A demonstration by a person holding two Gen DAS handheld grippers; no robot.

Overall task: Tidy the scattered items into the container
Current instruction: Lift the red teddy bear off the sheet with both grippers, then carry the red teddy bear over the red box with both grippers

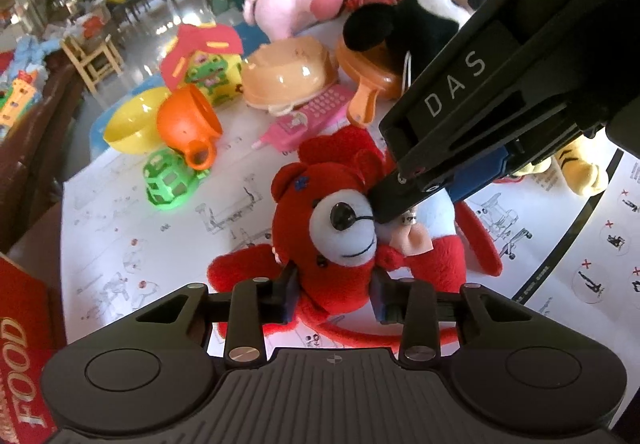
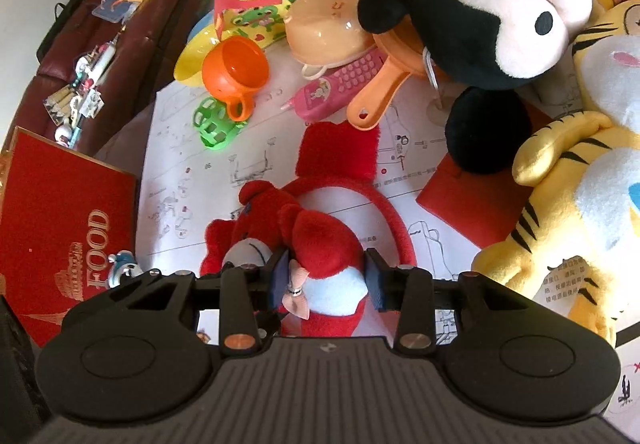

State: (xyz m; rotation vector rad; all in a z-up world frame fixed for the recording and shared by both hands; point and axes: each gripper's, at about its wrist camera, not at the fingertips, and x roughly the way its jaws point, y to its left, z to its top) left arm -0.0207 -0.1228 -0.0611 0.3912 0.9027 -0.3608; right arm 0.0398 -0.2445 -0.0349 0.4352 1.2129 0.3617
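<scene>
A red plush bear [image 1: 320,179] with a white muzzle and a pink bow lies on the paper-covered table [image 1: 140,228]. My left gripper [image 1: 334,296] is shut on the bear's head, its pads pressing in below the muzzle. My right gripper [image 2: 328,280] is shut on the bear's body [image 2: 324,240], with red and white plush bulging between its blue pads. In the left wrist view the right gripper [image 1: 416,195] comes down from the upper right, its fingertip beside the muzzle. A red box printed FOOD [image 2: 60,224] lies at the left.
A red plush-eared headband [image 2: 340,151] curves around the bear. Behind it lie an orange cup [image 2: 236,71], a green cage toy [image 2: 214,123], a pink toy phone [image 2: 336,87] and an orange pan [image 2: 380,95]. A black mouse plush [image 2: 500,3] and a tiger plush [image 2: 580,203] crowd the right.
</scene>
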